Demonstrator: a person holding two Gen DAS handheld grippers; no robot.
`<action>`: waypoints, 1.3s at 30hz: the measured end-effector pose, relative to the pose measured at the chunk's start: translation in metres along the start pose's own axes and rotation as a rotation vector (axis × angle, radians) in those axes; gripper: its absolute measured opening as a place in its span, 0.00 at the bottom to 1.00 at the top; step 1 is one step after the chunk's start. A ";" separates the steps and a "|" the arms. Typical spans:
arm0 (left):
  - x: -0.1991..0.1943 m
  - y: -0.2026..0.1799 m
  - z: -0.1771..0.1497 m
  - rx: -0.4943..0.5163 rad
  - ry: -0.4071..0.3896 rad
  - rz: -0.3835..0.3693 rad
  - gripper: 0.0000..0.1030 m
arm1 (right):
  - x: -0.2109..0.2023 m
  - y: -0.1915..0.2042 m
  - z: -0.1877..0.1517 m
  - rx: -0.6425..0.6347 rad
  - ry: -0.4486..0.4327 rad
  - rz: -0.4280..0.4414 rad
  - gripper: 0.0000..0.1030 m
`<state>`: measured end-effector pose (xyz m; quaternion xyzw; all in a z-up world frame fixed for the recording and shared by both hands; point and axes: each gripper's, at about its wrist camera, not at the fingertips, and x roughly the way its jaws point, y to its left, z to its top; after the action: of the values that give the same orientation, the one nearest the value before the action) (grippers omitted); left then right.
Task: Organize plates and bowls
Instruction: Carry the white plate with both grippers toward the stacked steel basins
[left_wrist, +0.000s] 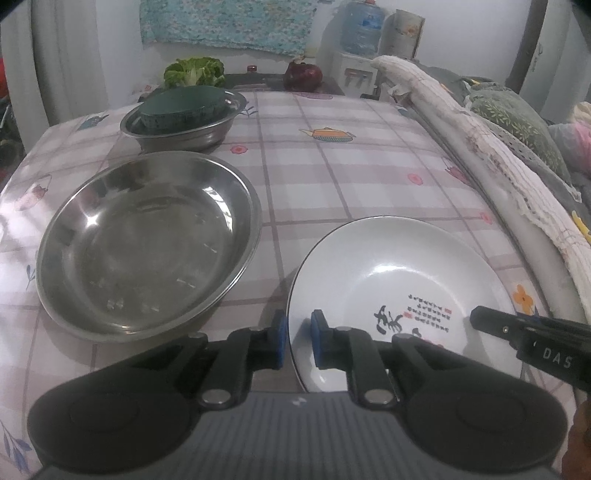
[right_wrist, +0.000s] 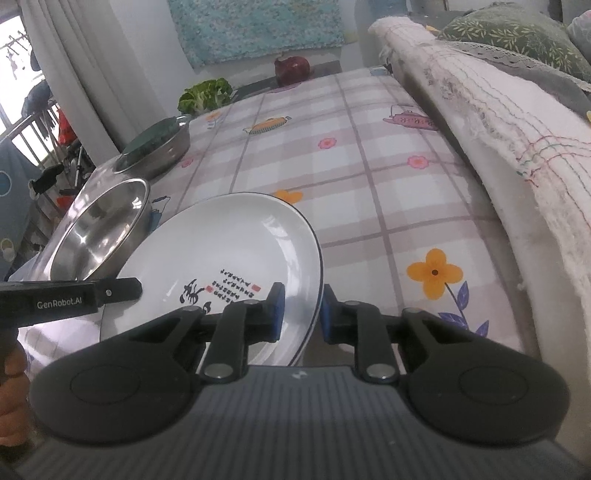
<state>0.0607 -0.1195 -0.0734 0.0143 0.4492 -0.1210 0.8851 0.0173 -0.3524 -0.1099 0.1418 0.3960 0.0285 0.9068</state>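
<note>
We saw the white plate (left_wrist: 399, 280) with black script at the lower right of the left wrist view, lying on the bench (left_wrist: 332, 166) under its checked cloth. Our left gripper (left_wrist: 297, 341) had its jaws drawn narrow on the plate's near left rim, one blue pad outside, one inside. In the right wrist view the same plate (right_wrist: 236, 251) sat at lower centre, and our right gripper (right_wrist: 301, 314) had its jaws narrow over the right rim; whether those pads actually pressed it we could not tell. A large steel bowl (left_wrist: 147, 243) stood just left of the plate, empty. Behind it, toward the upper left, a smaller steel bowl (left_wrist: 184, 118) held a dark green dish (left_wrist: 181, 105). Green leaves (left_wrist: 194, 72) and a dark red vegetable (left_wrist: 303, 75) lay at the bench's far edge
</note>
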 end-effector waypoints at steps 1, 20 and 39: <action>0.000 0.000 0.000 0.000 0.000 0.000 0.14 | -0.001 0.001 0.000 -0.004 -0.002 -0.003 0.18; -0.015 -0.005 0.003 0.000 -0.040 -0.018 0.14 | -0.015 0.000 0.005 -0.026 -0.037 -0.025 0.17; -0.032 0.000 0.011 -0.020 -0.092 -0.015 0.14 | -0.023 0.009 0.020 -0.041 -0.072 -0.010 0.17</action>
<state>0.0514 -0.1149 -0.0409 -0.0035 0.4095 -0.1238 0.9039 0.0166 -0.3524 -0.0776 0.1222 0.3634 0.0268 0.9232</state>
